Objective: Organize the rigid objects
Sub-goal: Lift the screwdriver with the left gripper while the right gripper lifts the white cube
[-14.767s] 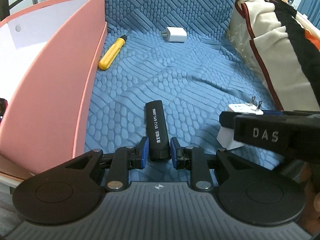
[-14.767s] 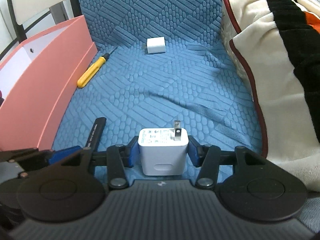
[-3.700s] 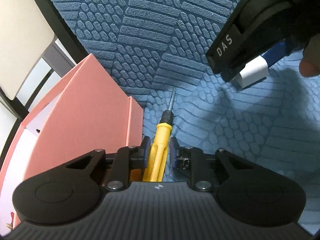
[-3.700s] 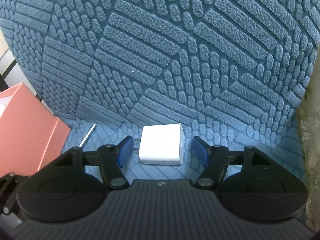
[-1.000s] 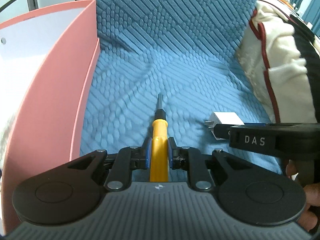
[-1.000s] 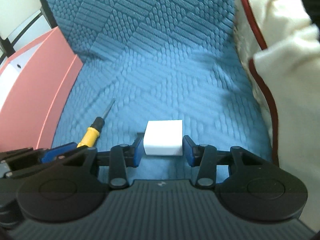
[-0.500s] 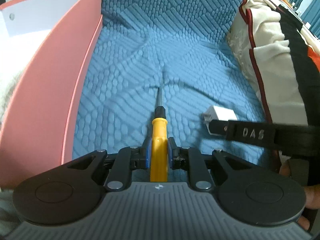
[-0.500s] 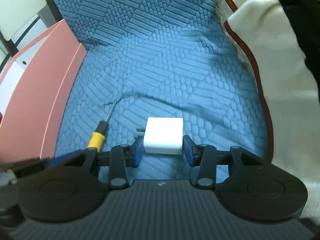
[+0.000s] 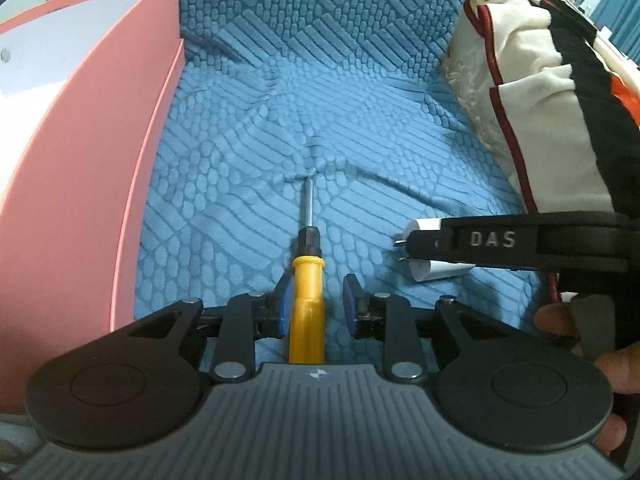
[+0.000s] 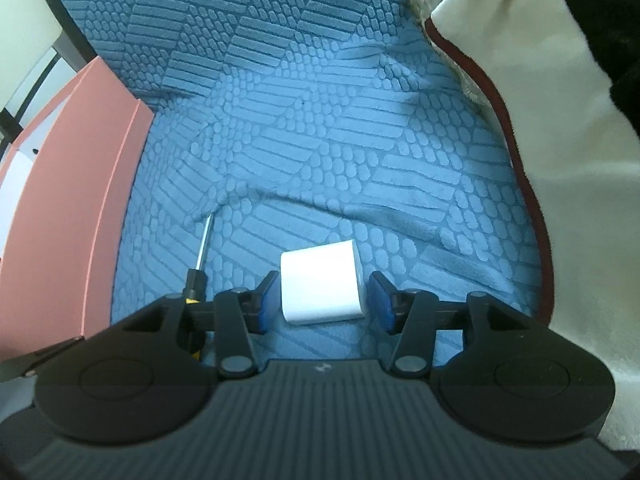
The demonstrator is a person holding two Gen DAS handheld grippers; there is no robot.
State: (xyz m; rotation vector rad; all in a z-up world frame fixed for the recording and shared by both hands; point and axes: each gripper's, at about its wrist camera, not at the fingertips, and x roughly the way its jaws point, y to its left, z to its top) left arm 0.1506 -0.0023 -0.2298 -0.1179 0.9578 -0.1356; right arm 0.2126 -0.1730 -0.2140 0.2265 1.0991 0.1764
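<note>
The left gripper (image 9: 316, 308) has just spread its jaws, releasing the yellow-handled steel-shaft screwdriver (image 9: 307, 300) onto the blue textured cushion (image 9: 248, 168). The right gripper (image 10: 322, 300) jaws, likewise opening, flank the white plastic cube charger (image 10: 322, 286), laid just beside it for neat grouping.

Free room: blue quilted cover (image 9: 360, 92), bare across the centre and top of both views. Left edge: pink box wall (image 9: 100, 184), standing upright, closes that side. Right edge: heaped cream blanket (image 10: 560, 160) closes that side. Lower centre, on the cover: yellow screwdriver (image 9: 306, 292), shaft pointing up-frame; white charger (image 10: 322, 286) near it at right, a strip of bare cover between. Right gripper (image 9: 404, 246) enters the left view's right middle, over the charger.
</note>
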